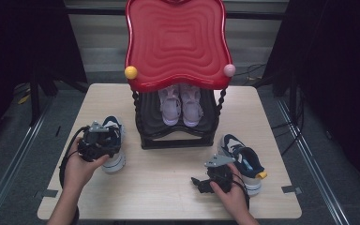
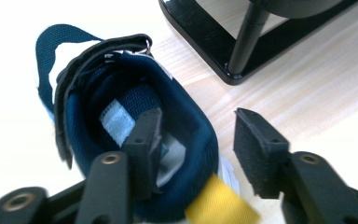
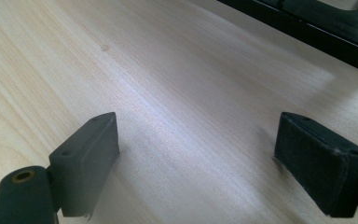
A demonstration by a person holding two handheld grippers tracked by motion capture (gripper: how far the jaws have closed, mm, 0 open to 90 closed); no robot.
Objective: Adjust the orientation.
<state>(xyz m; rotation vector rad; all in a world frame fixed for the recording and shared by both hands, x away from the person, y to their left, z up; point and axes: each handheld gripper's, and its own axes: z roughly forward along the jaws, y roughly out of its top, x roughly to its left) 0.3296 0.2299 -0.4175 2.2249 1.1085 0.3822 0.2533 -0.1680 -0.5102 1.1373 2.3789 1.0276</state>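
A navy and white shoe [image 1: 115,152] stands on the left of the table, and my left gripper [image 1: 104,143] is lowered onto its heel end. In the left gripper view my left gripper [image 2: 200,133] straddles the heel wall of the navy shoe [image 2: 121,93]: one pad sits inside the opening, the other stands apart outside it, so the jaws are open. A yellow tab [image 2: 219,200] sticks out at the heel. The matching shoe [image 1: 243,161] lies at the right. Beside it my right gripper [image 1: 198,183] points left, and my right gripper [image 3: 207,140] stands wide open over bare wood.
A red-topped shoe rack [image 1: 176,42] stands at the middle back of the table [image 1: 168,187], with a pale lilac pair [image 1: 180,105] on its black lower shelf. Its black base [image 2: 214,51] is close beyond the left shoe. Dark curtains flank the table.
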